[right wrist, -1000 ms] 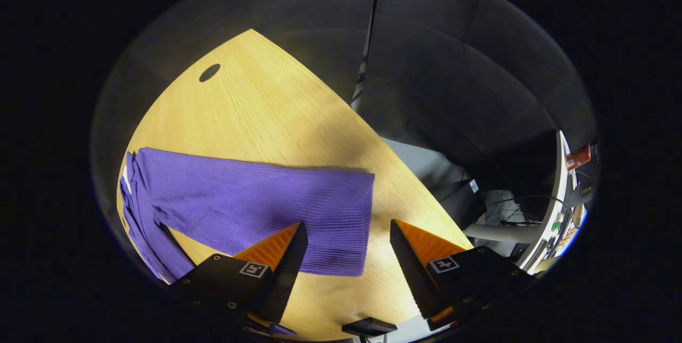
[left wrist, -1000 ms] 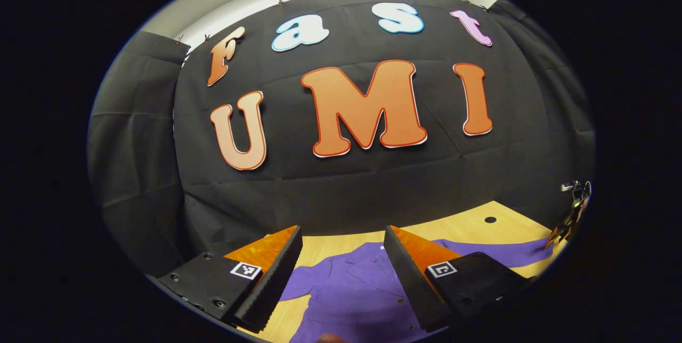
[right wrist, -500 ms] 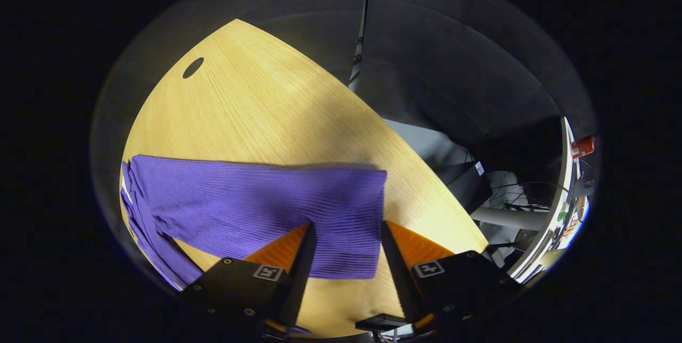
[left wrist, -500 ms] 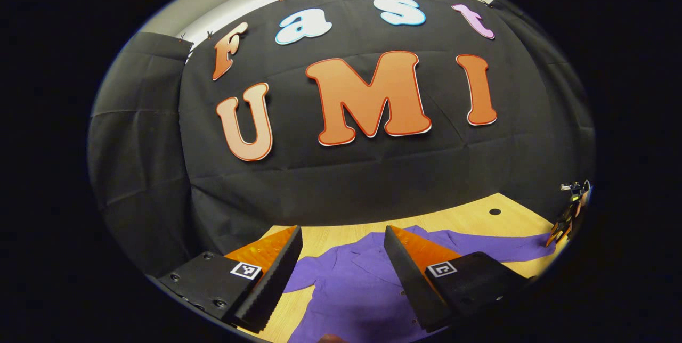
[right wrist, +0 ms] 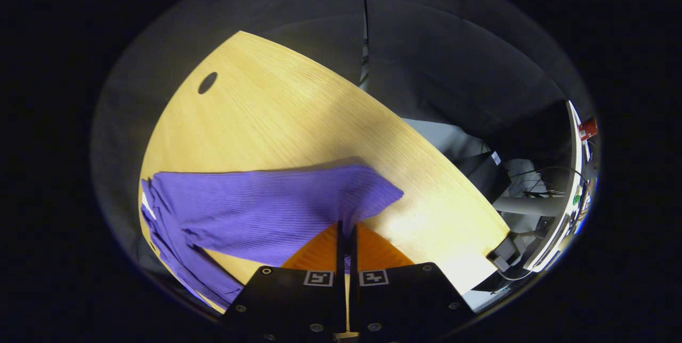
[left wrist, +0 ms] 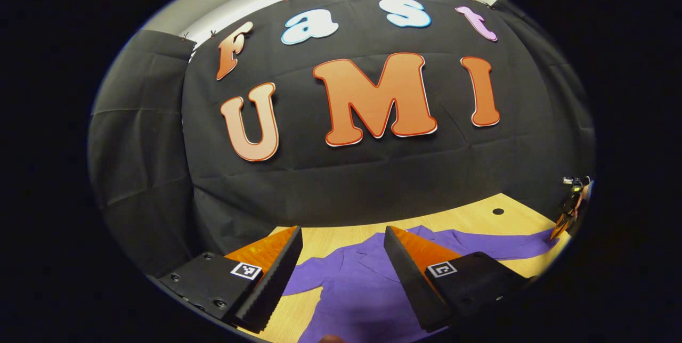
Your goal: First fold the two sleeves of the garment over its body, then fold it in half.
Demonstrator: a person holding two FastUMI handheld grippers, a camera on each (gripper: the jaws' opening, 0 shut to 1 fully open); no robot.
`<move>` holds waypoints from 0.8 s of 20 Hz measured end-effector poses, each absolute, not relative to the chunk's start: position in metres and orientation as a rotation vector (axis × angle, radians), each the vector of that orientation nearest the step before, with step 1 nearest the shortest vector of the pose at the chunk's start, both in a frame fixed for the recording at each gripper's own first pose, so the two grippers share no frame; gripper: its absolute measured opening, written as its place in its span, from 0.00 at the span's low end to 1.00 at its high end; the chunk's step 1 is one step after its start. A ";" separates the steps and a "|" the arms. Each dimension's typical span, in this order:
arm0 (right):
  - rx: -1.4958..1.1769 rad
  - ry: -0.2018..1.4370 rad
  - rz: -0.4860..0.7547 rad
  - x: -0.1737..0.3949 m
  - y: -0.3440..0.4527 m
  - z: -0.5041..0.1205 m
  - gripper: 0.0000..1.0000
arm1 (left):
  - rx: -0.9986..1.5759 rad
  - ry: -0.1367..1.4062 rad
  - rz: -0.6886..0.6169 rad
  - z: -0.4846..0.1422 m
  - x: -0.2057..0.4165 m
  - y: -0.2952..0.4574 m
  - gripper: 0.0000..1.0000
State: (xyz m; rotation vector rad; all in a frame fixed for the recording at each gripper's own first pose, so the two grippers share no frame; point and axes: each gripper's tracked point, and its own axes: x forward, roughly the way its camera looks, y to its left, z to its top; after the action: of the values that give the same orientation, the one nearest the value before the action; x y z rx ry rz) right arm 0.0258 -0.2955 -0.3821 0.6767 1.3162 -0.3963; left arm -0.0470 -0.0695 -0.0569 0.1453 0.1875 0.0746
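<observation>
The purple ribbed-knit garment lies flat on the table, and in the right gripper view one sleeve runs as a long band from the left of the frame to its cuff near the centre, its long axis roughly level across the picture. The right gripper sits at that cuff end with its fingers drawn together on the sleeve's lower edge, a sliver of purple cloth caught between them, and the cuff corner is lifted and skewed. The body of the garment lies to the lower left of the frame from this gripper, so I judge the fold must carry the cuff leftward along the sleeve's own length.

In the left gripper view the garment spreads across the bottom of the frame, collar and front visible; the left gripper hovers above it with its fingers wide apart, holding nothing. The right gripper is the nearer to this sleeve.

The knit looks soft and limp. The wooden table is pale, smooth-grained, with a dark round hole at upper left.
</observation>
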 end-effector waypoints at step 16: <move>0.469 1.062 -0.134 0.083 -0.138 -0.177 0.03 | 0.107 0.157 -0.005 -0.053 -0.012 0.005 0.96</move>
State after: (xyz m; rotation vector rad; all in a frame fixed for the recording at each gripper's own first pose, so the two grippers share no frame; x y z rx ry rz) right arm 0.0830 -0.1380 -0.1770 0.4687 1.0617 -0.1335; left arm -0.0115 0.0051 -0.0530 0.1069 0.1566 -0.0053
